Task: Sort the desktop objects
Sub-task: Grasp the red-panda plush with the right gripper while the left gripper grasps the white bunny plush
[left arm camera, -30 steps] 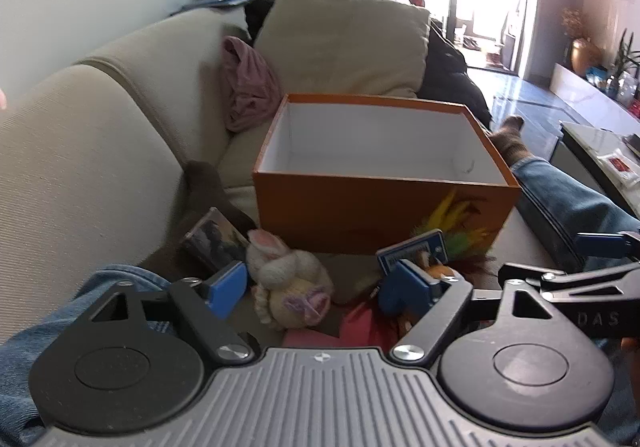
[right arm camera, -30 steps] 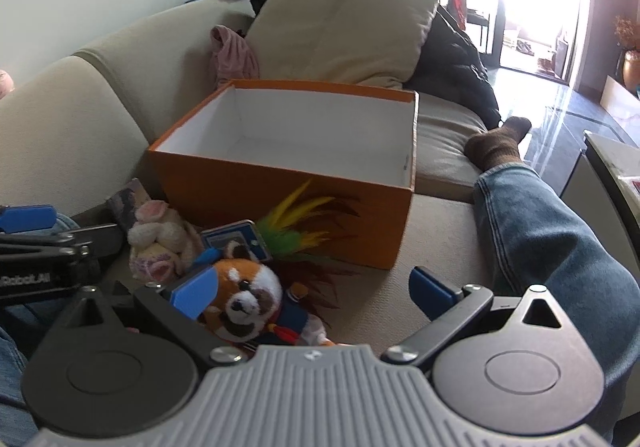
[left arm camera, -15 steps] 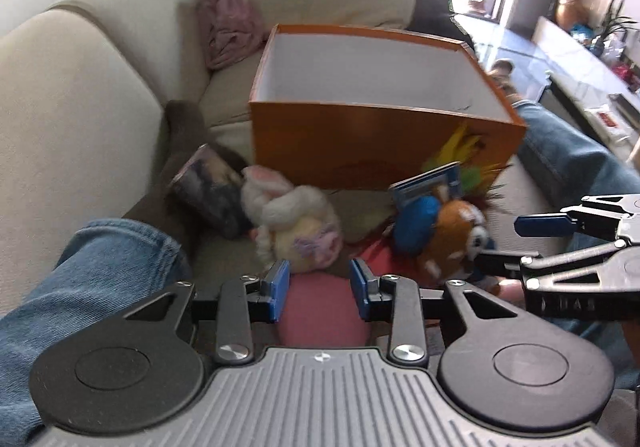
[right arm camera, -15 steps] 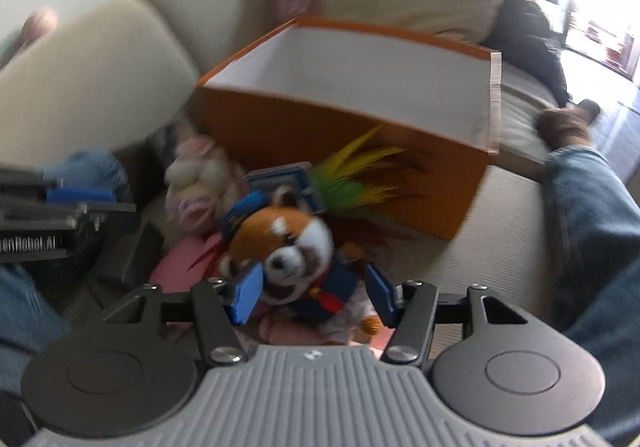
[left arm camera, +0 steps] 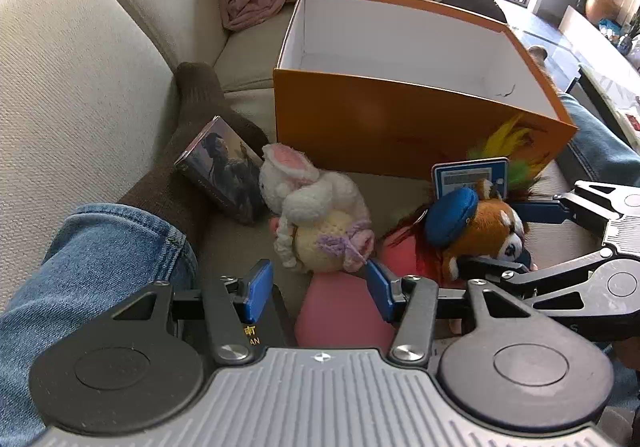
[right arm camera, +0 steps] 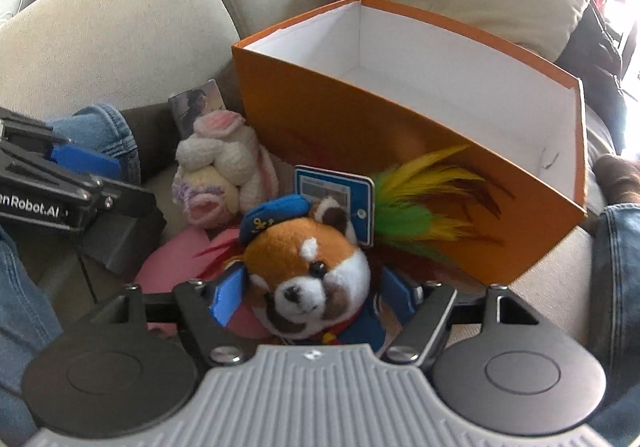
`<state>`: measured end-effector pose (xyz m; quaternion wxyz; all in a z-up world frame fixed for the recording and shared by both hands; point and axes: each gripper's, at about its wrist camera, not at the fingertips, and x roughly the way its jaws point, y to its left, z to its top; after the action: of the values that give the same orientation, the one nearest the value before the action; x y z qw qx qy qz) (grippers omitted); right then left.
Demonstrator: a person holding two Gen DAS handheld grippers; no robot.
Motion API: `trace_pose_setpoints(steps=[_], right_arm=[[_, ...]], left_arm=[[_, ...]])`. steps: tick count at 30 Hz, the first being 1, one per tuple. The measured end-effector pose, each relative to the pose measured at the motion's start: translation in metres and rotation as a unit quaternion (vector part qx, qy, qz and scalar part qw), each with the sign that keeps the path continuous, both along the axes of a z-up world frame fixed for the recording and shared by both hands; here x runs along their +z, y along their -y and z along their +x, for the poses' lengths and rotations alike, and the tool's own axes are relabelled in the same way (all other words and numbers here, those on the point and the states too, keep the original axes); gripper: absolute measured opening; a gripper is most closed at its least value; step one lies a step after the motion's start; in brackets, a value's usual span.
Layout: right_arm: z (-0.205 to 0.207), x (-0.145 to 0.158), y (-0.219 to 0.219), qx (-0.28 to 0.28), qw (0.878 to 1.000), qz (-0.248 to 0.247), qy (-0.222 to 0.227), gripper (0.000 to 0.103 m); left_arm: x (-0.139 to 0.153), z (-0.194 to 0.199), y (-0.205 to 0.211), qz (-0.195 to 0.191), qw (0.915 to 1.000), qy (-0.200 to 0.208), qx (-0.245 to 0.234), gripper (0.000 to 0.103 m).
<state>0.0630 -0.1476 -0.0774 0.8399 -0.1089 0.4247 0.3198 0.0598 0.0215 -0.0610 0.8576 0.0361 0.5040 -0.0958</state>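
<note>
With the right tongs [right arm camera: 312, 297] clenched on the red panda plush [right arm camera: 312, 271] near the orange box [right arm camera: 400, 135] and the left tongs [left arm camera: 316, 291] released over the pink item [left arm camera: 344, 311], the grasp step appears complete; next, lift the plush into the box.

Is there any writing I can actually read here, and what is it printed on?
"nRobot.AI", its start cut off by the frame edge: on the left gripper body, seen from the right wrist.
"AN" under one gold character: on the black box below the left gripper.
Blue card: print too small to read.
Picture box: no legible words.
</note>
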Motion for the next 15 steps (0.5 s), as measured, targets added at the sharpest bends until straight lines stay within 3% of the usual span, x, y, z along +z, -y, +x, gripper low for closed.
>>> trace_pose_setpoints(steps=[2, 4, 11, 15], right_arm=[[0.004, 0.0, 0.001, 0.004, 1.0, 0.016, -0.019, 0.064], [0.007, 0.006, 0.006, 0.003, 0.999, 0.025, -0.03, 0.061], [0.017, 0.04, 0.068, -0.079, 0.992, 0.075, -0.062, 0.061], [0.035, 0.022, 0.093, -0.143, 0.979, 0.085, -0.116, 0.062]], left_arm=[[-0.001, 0.004, 0.0, 0.003, 1.0, -0.004, 0.001, 0.06], [0.0, 0.008, -0.002, 0.003, 1.0, -0.007, 0.003, 0.06], [0.006, 0.028, -0.007, -0.003, 0.9998, -0.011, 0.014, 0.063], [0.003, 0.037, -0.002, -0.001, 0.9998, -0.013, 0.012, 0.064]])
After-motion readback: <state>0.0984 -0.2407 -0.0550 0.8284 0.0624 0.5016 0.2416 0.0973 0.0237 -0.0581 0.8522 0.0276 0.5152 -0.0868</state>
